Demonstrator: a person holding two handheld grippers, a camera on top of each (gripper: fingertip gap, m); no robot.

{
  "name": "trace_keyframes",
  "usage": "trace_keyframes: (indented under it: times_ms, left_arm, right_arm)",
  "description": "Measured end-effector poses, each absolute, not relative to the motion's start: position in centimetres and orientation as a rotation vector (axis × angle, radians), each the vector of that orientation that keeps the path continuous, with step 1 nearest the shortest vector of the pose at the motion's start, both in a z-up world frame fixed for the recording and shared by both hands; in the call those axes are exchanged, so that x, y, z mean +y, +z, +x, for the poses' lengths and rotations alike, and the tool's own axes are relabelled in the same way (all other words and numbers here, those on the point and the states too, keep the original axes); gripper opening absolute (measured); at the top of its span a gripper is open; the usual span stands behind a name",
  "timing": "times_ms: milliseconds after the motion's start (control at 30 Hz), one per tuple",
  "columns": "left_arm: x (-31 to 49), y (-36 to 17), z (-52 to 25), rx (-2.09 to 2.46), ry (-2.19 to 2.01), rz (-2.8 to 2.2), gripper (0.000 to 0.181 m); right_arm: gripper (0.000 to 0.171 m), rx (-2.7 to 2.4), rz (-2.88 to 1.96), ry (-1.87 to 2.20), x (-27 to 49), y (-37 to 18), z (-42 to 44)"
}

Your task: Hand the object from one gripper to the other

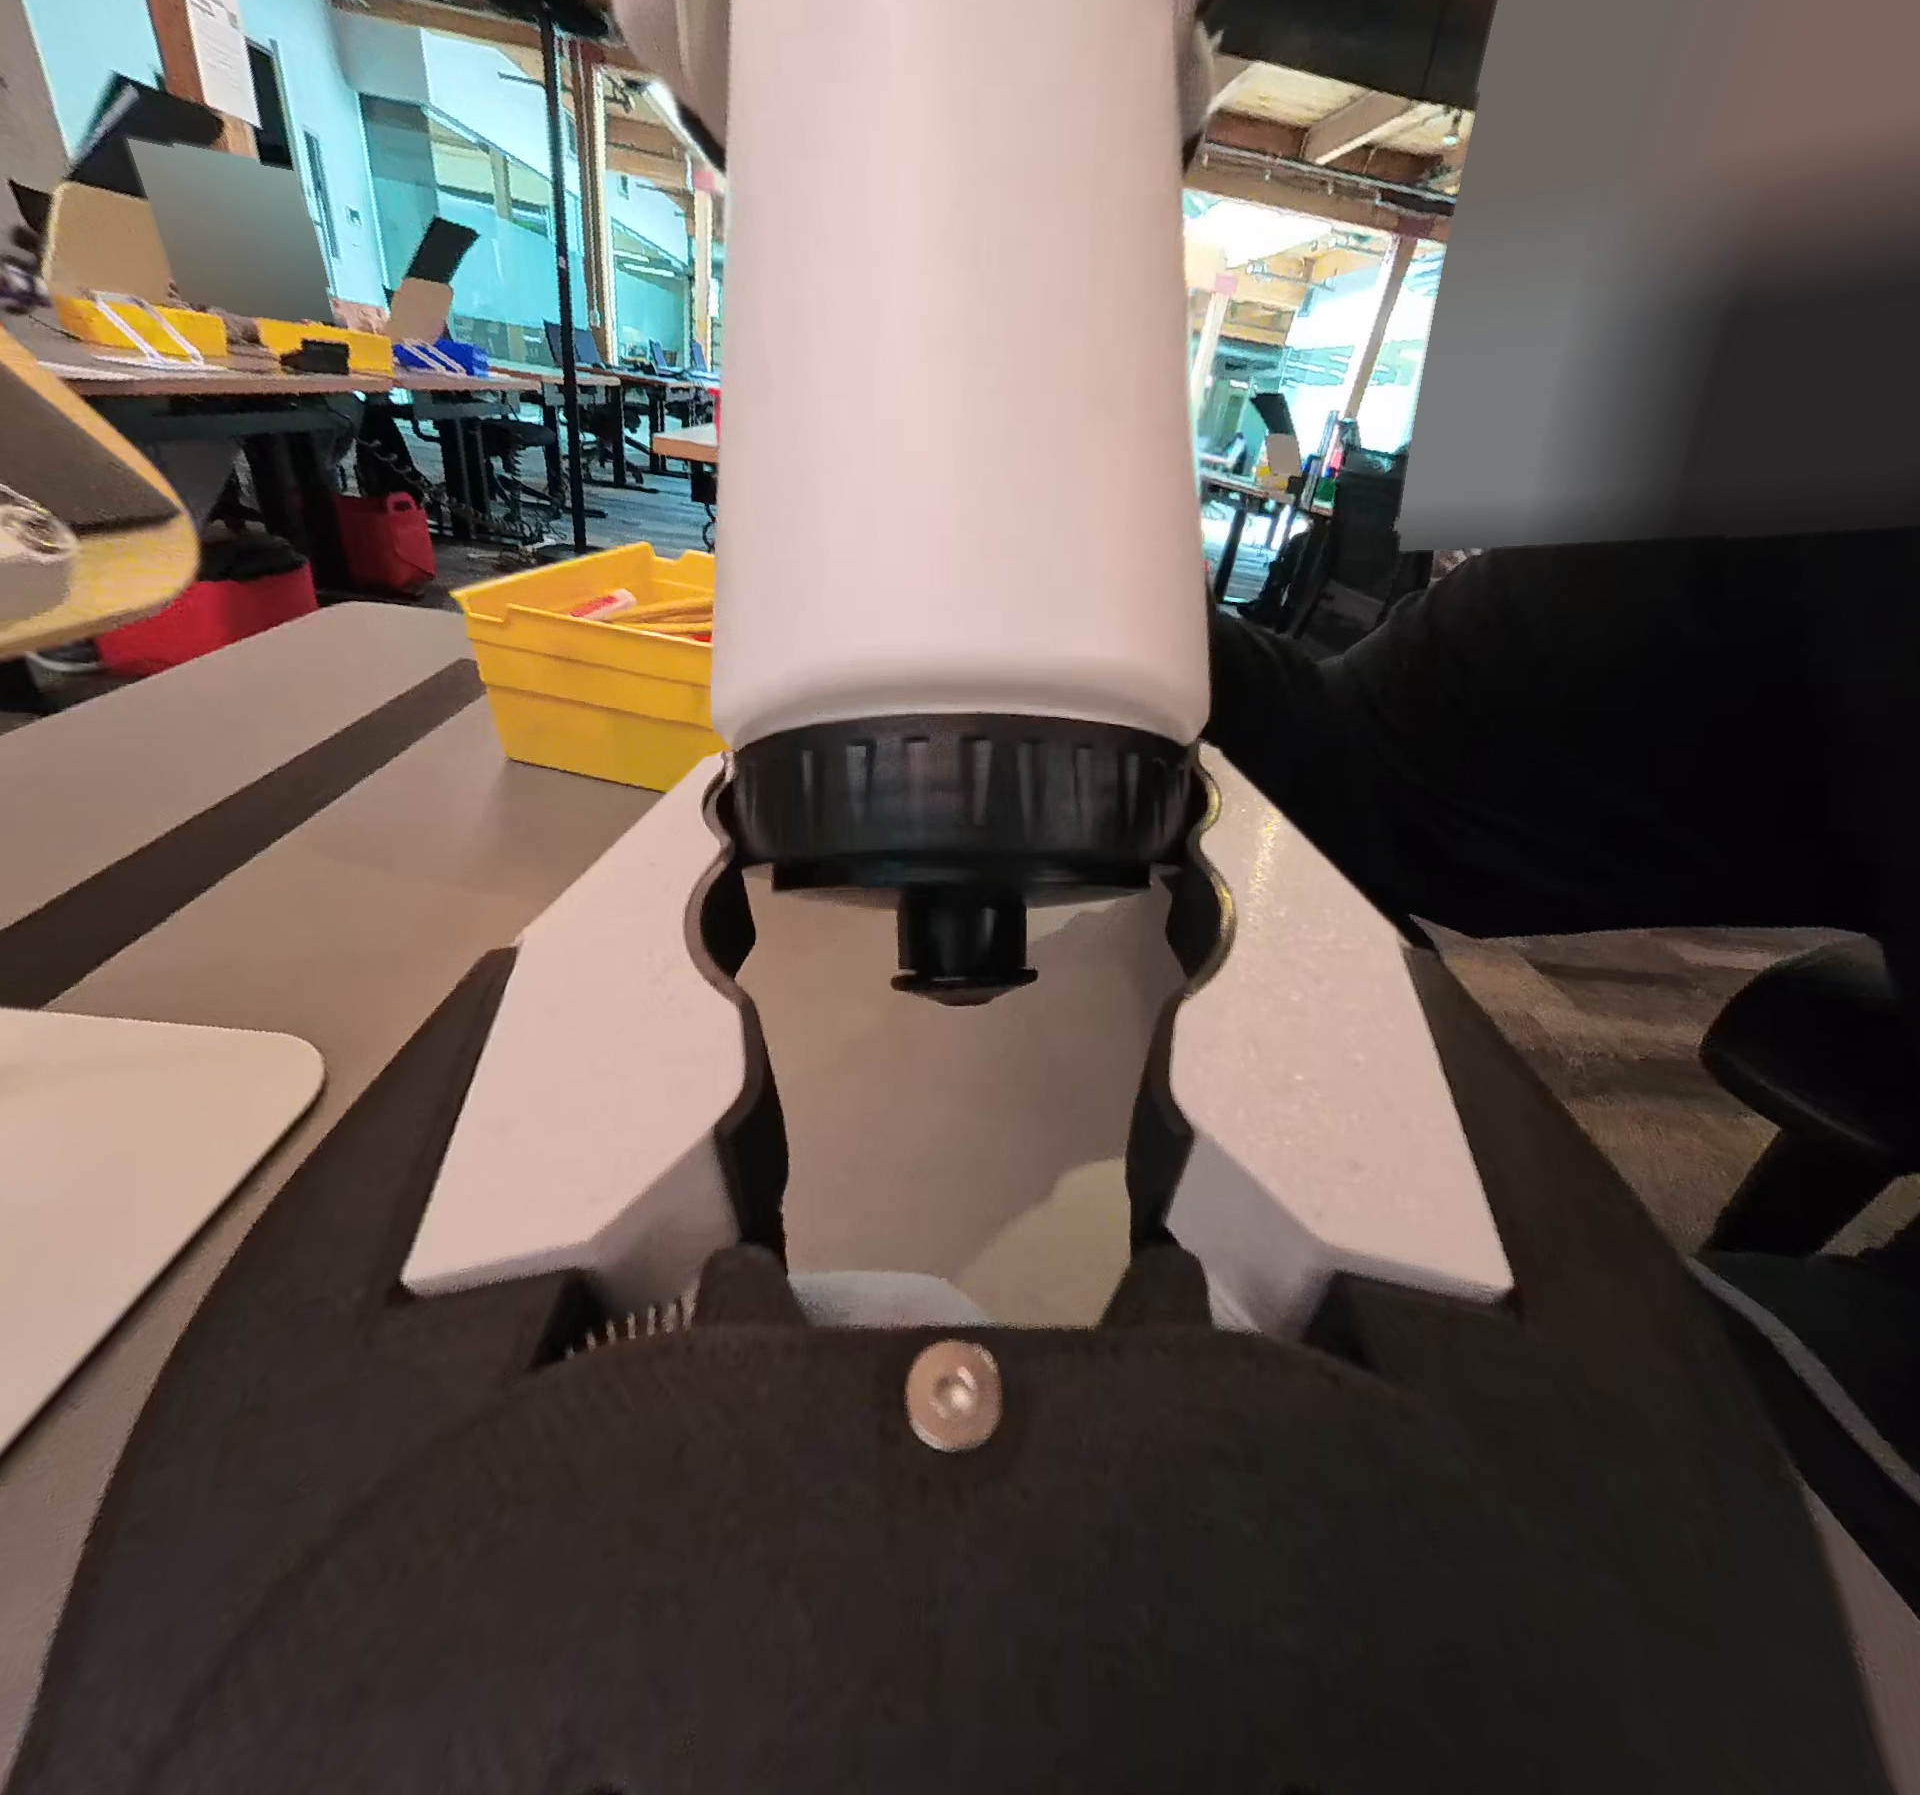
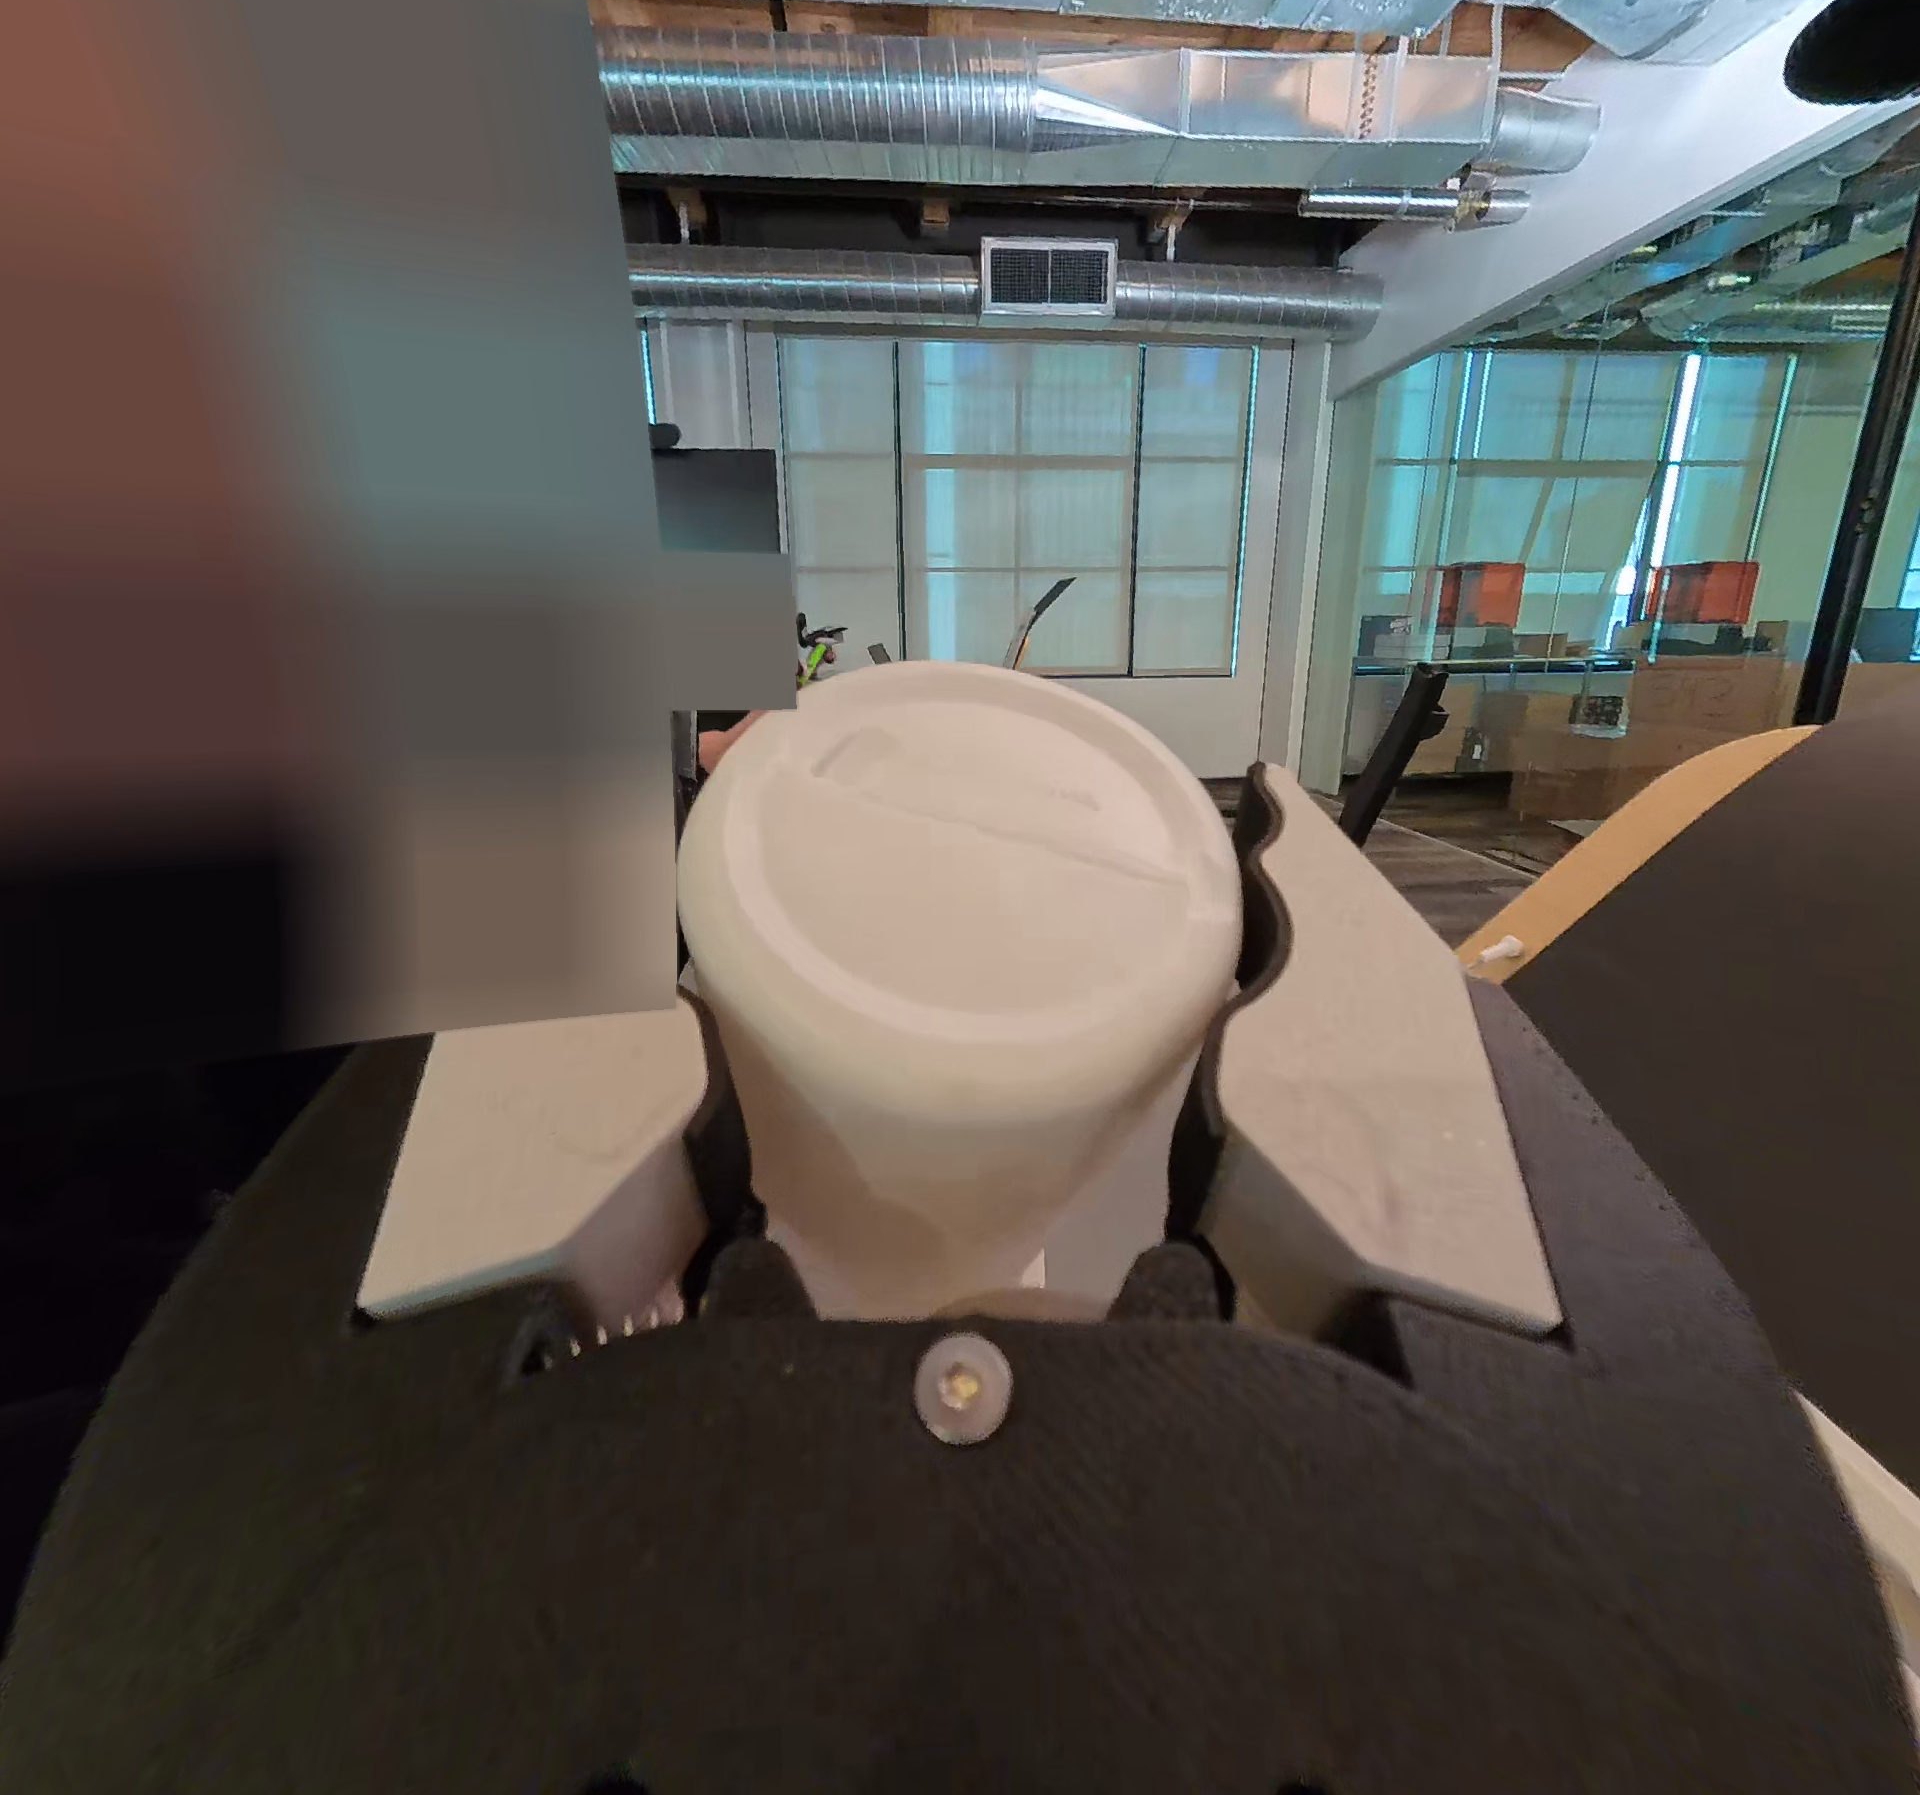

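Between the left gripper [image 1: 961,815] fingertips, a white bottle [image 1: 961,343] is sitting cap-down, both fingers pressing its ribbed black cap [image 1: 961,800]. Farther up, the right gripper [image 2: 961,956] is clamping the bottle's [image 2: 961,966] base end, both fingers touching its sides. Beyond, a yellow bin [image 1: 592,665] is resting on a grey table [image 1: 260,810].

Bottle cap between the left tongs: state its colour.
Black, with a ribbed edge, on the cap of the white bottle; the left wrist view shows it best.
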State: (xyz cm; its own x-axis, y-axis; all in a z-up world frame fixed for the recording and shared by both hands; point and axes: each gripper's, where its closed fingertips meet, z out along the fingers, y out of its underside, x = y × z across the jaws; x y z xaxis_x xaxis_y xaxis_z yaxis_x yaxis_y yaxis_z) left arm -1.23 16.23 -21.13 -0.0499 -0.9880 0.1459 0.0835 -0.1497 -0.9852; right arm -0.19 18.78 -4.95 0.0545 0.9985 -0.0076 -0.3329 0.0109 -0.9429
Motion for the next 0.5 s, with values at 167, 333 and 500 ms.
trace_keyframes:
  times_ms: [167,333,500]
  left_arm:
    - [17.0,-20.6,-2.5,1.097,-1.345,-1.235,0.079]
    - [17.6,-20.5,-3.3,1.116,-1.281,-1.254,0.079]
    - [18.5,-19.5,-4.8,1.055,-1.3,-1.24,0.079]
  right_arm:
    - [0.103,-0.971,-1.01,1.279,19.3,-6.0,0.0]
    - [0.101,-1.033,-1.016,1.23,19.6,-7.3,0.5]
    - [0.094,-1.032,-1.022,1.207,20.1,-7.3,1.5]
